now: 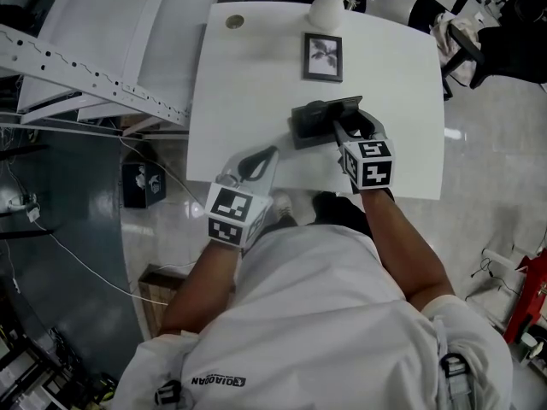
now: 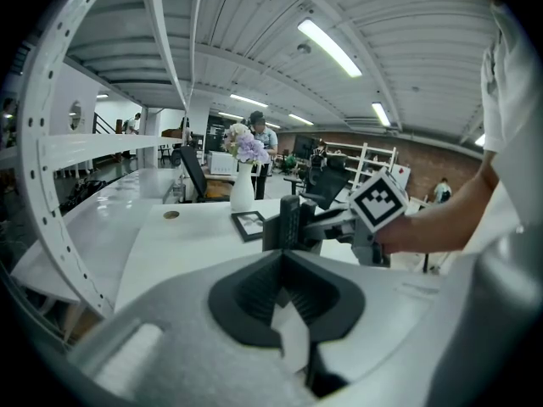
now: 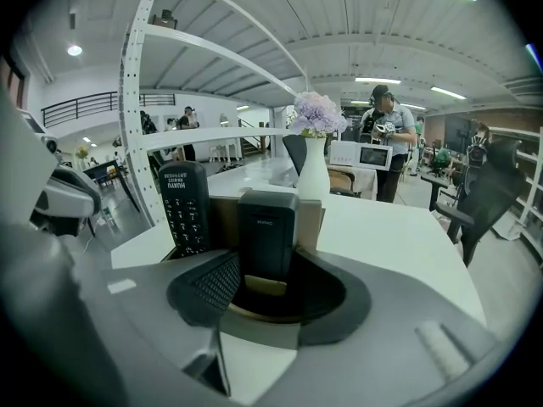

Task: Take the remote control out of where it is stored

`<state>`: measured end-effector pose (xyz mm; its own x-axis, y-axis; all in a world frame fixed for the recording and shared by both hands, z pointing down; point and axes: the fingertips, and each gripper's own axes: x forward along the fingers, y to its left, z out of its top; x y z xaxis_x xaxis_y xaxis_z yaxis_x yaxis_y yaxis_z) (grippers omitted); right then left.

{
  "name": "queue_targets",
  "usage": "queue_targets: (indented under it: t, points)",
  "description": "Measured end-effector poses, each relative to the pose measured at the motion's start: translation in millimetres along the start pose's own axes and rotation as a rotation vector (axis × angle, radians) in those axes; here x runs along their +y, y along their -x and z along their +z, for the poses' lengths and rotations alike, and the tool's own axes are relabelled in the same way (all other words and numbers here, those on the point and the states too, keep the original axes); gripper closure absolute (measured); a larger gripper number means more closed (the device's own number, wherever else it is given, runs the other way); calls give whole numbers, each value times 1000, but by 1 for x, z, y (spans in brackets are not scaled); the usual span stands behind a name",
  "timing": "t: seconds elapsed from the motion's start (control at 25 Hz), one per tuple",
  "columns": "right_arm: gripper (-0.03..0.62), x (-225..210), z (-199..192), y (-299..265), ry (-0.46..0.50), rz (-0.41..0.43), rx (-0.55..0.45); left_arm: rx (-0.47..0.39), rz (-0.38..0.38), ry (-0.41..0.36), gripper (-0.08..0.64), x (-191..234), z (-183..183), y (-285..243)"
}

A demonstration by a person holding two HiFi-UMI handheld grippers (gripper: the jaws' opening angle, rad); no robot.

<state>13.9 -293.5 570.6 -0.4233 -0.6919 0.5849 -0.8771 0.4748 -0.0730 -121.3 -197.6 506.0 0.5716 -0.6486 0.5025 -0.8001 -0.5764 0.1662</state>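
White table [image 1: 256, 84]: the work surface. At its far edge stand a vase [image 1: 326, 11] of pale flowers and a small picture frame [image 1: 323, 56]; neither has a part in my task.

Holder [image 1: 304, 131]: a dark open box near the middle of the table. Two remotes stand upright in it, side by side.

Right gripper [image 3: 273, 288]: I have it at the holder, angled down. Its jaws stand apart, one on each side of the centre remote control [image 3: 267, 236]. The ribbed left pad lies just beside the remote, a gap shows on the right, and I see no clamp.

Left gripper [image 2: 284, 257]: parked low at the near table edge, well apart from the holder, jaws together on nothing.

Progress: as I judge it, the approach is done and the remote control is framed between the jaws. It is not yet gripped and still sits fully in the holder. Closing on it and lifting it straight up and clear remain.

Second remote [image 3: 185, 206]: keypad facing me, just left of the jaws.

Writing: the second remote's top line reads about as HUAYU, and the line beneath is too small. The centre remote's small label is illegible.
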Motion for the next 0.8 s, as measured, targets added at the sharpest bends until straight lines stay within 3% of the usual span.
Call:
queue_targets:
  t: [0.48,0.8]
  points:
    - [397,1,47,50,-31,11,-171,-21,-37,-25,557,-7,2,3]
    - [399,-32,61,100,-101,-41,-243,-20,-98,-68,557,-25,4,-1]
